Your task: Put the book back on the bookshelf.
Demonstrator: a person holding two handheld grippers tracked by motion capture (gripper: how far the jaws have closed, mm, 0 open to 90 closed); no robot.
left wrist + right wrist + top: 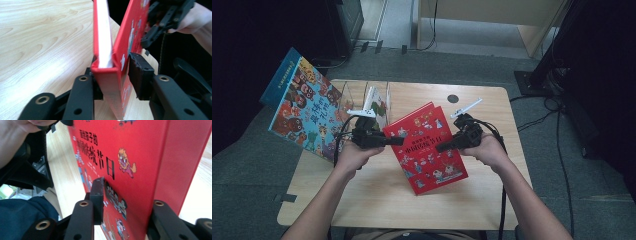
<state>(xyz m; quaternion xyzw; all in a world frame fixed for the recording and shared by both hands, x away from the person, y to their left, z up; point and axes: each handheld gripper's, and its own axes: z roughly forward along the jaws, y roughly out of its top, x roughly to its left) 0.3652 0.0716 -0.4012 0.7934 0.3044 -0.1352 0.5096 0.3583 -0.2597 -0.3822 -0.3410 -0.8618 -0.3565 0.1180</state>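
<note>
- The red book (427, 147) is held tilted above the counter (377, 195), between the two claws.
- The left claw (394, 141) sits at the book's left edge, jaws narrowed around its spine and both pads against the covers.
- The right claw (443, 147) straddles the opposite edge, jaws slackened and the left pad just off the cover.

Red picture book (428, 148) – hardcover, cartoon figures and dark title characters on the front, white page block visible at its edge (103, 37). Closed, tilted up off the wooden table – cover facing up, near table centre.
</note>
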